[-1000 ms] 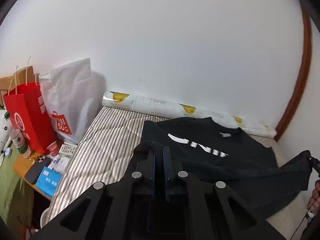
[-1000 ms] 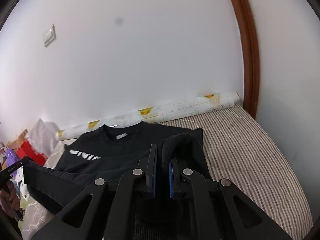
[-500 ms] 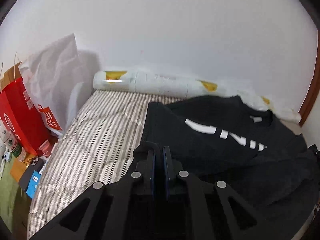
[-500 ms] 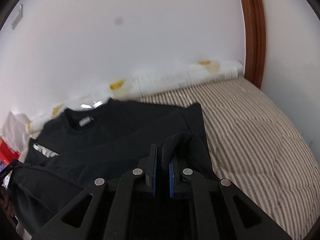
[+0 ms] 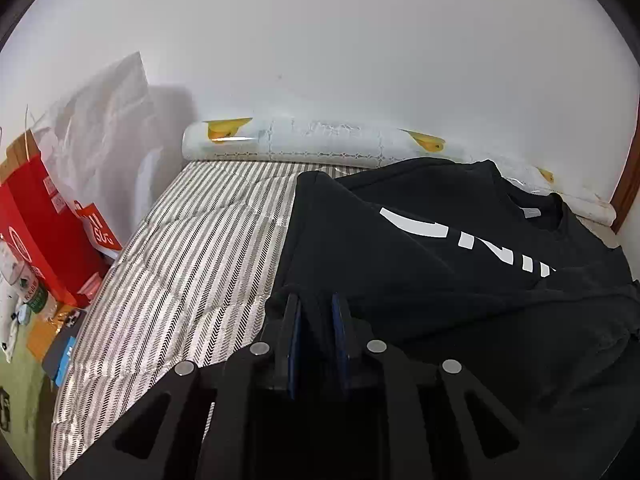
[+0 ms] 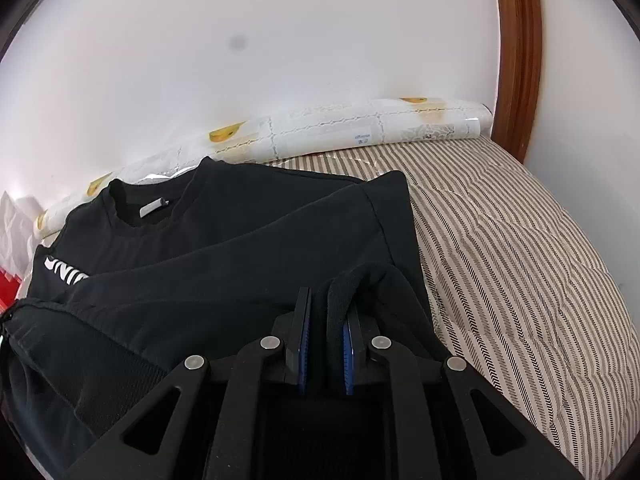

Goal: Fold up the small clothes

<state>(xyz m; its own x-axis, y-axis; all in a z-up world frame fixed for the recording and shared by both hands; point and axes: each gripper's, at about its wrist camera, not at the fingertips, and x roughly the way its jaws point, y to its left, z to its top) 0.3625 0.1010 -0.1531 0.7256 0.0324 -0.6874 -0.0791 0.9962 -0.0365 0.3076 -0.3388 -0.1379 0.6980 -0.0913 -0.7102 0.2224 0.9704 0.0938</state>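
A black sweatshirt (image 5: 420, 264) with white letters lies on the striped bed (image 5: 192, 264), its lower part folded up over the chest. My left gripper (image 5: 316, 312) has its jaws a little apart with the sweatshirt's left edge between them. In the right wrist view the sweatshirt (image 6: 240, 248) shows its collar and label. My right gripper (image 6: 326, 308) also has its jaws a little apart, with a fold of the right edge draped between them and over the right finger. Both grippers sit low, close to the bed.
A white roll with yellow ducks (image 5: 312, 144) lies along the wall at the bed's far edge. A red bag (image 5: 36, 232) and a white plastic bag (image 5: 96, 136) stand left of the bed. A brown door frame (image 6: 516, 56) rises at the right.
Both grippers have carried the sweatshirt's lower edge forward and down onto its chest. Their jaws have parted from tightly pinched to slightly apart.
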